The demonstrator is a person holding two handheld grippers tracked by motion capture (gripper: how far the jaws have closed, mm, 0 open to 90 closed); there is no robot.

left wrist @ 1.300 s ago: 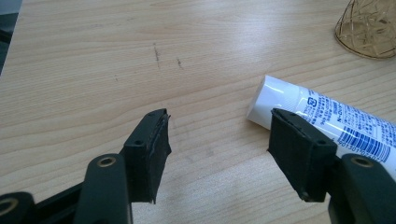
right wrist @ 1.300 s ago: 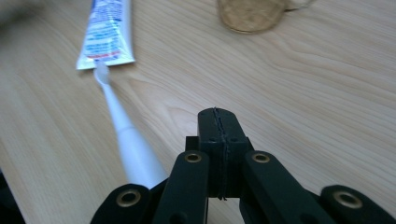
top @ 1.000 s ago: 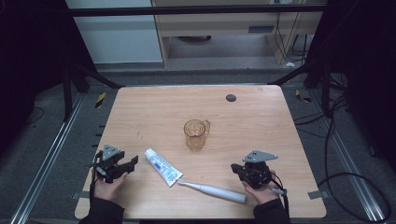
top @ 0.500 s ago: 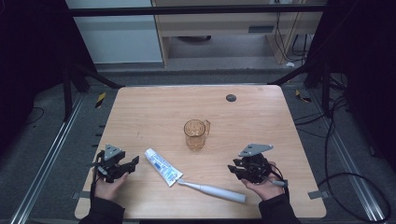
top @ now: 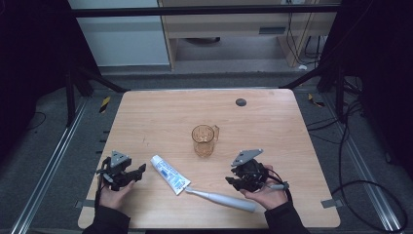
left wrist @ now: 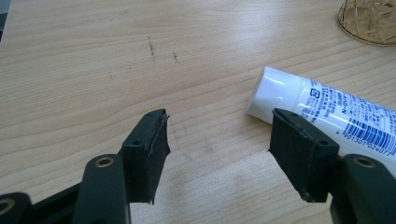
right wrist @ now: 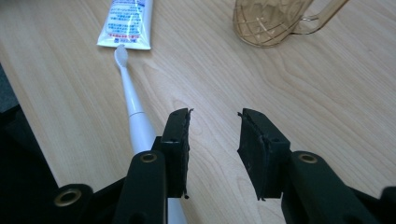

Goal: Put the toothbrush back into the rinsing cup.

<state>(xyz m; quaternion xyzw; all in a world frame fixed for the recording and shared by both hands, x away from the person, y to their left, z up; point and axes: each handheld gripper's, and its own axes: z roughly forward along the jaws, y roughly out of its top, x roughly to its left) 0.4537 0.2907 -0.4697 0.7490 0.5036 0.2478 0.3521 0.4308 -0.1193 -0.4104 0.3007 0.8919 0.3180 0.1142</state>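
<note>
- Evenly lit wooden table point(top: 160, 117), dark and murky all around.
- Soft shadows under black jaws.
- Mild glare on toothpaste tube point(left wrist: 280, 91).
- Slightly grainy throughout.

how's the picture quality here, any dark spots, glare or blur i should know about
High view: the wooden table is evenly lit, its surroundings nearly black, and detail is soft. Left gripper view: sharp, with a bright sheen on the toothpaste tube cap. Right gripper view: the electric toothbrush and amber cup are clear; the lower left corner is dark.
</note>
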